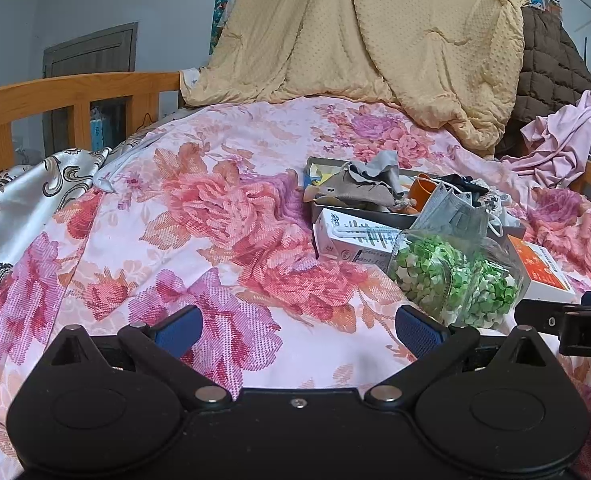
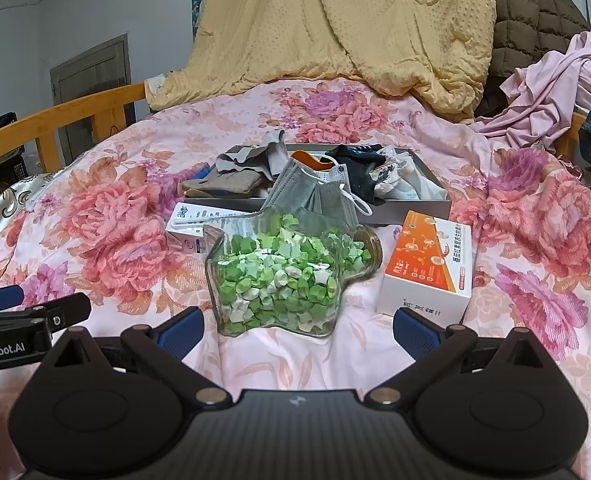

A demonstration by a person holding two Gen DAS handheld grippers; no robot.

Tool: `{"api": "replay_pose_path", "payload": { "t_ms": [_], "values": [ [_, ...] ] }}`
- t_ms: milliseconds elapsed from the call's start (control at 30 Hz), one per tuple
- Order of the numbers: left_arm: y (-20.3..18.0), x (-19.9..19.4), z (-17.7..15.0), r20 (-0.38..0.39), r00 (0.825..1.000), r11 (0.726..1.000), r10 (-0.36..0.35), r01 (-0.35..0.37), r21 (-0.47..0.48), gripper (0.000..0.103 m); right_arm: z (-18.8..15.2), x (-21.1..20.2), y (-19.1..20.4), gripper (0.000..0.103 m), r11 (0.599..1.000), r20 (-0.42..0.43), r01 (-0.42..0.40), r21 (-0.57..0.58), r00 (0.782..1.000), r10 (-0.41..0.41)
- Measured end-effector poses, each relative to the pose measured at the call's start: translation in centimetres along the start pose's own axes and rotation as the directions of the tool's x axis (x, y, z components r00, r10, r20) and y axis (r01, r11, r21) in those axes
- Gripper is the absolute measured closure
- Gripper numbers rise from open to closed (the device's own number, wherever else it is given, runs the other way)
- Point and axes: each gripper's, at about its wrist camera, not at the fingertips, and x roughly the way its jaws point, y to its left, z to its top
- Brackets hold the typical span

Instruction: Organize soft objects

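- Right gripper (image 2: 297, 330) — jaws wide apart, empty, low over the floral bedspread (image 2: 115, 220).
- Left gripper (image 1: 298, 330) likewise spread and empty, just beside it.
- Star-shaped jar (image 2: 283, 276) of green paper stars lies just ahead of the right gripper.
- Behind it, a grey tray (image 2: 415, 202) holds a grey face mask (image 2: 315, 192), a beige cloth (image 2: 223, 182) and a black cloth (image 2: 355, 168) — boxes flank the jar.

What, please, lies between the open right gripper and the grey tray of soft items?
In the right wrist view, the star-shaped glass jar of green paper stars lies between the right gripper and the grey tray.
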Motion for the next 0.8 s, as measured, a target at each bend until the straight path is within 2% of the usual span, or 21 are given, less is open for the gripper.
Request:
{"api": "replay_pose_path", "payload": {
  "t_ms": [800],
  "values": [
    [0.06,0.04,-0.07,-0.001,1.0,1.0,0.003,-0.003,-0.003,0.001,-0.01,0.06,-0.23,0.0,1.0,-0.004,0.009,0.003,1.0,-0.009]
  ]
}}
